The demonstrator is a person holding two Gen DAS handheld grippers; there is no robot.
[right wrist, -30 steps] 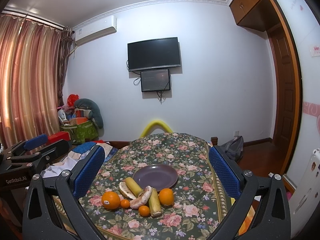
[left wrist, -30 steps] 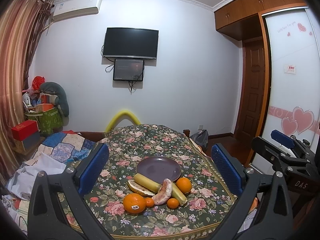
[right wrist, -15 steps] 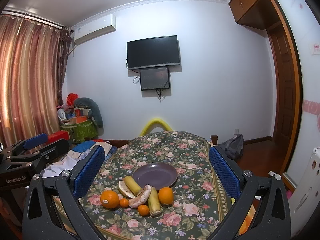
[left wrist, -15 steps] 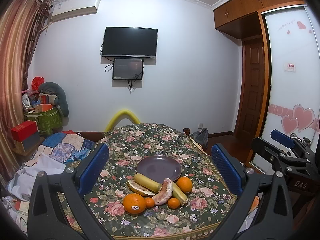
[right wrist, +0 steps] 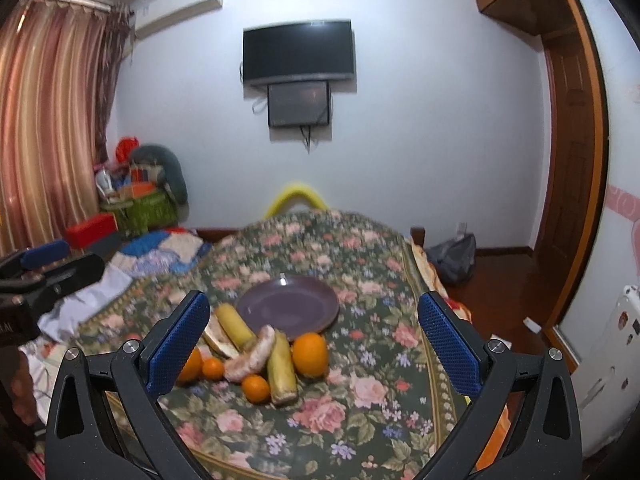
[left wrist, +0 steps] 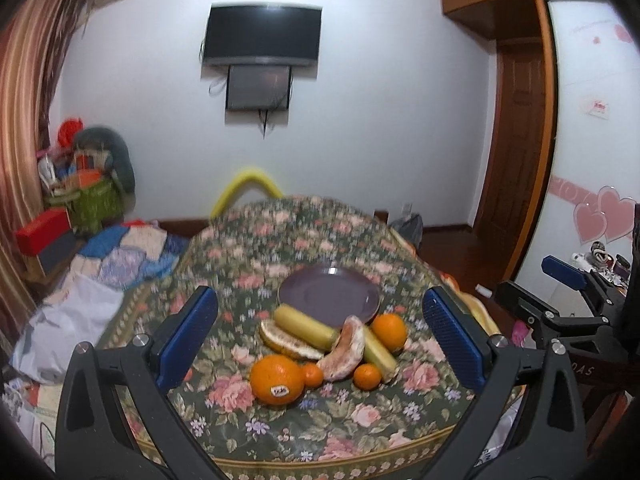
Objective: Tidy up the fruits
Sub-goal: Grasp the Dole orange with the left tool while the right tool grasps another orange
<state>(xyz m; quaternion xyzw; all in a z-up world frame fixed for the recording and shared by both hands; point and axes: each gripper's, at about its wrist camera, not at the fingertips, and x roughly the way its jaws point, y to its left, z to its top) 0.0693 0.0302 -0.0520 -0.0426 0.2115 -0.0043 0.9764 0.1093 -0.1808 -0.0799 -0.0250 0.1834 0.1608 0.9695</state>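
1. grippers first: the left gripper [left wrist: 320, 330] and the right gripper [right wrist: 314, 330] both hang above the near edge of the table [left wrist: 348, 440], blue pads spread wide, nothing between them.
2. nearest fruit is the large orange with a sticker [left wrist: 277, 379], round and firm, probably the heaviest piece; its skin looks smooth, so i'd close the pads across its widest middle to stop it rolling out.
3. touching its right side sits a tiny orange [left wrist: 312, 374], and a second small one [left wrist: 367, 376] lies just beyond the pink-white curved piece [left wrist: 346, 349]. these look light and easy to squash; a gentle pinch should do.
4. that curved piece looks like peeled or cut fruit, pale with a reddish rind. likely soft and damp, so grip it mid-length and lightly.
5. behind it lie a yellow banana-like stick [left wrist: 306, 322] and another [left wrist: 379, 352] crossing under the curved piece, plus a yellow-brown wedge [left wrist: 286, 341] at the left. all stiff enough to take across the middle; the covered one should wait until the piece on top is lifted.
6. a medium orange [left wrist: 389, 331] sits at the right, just beside the plate.
7. farthest, the purple plate [left wrist: 329, 295] lies flat and bare, glossy, touching the pile's far edge; it is the likely target.
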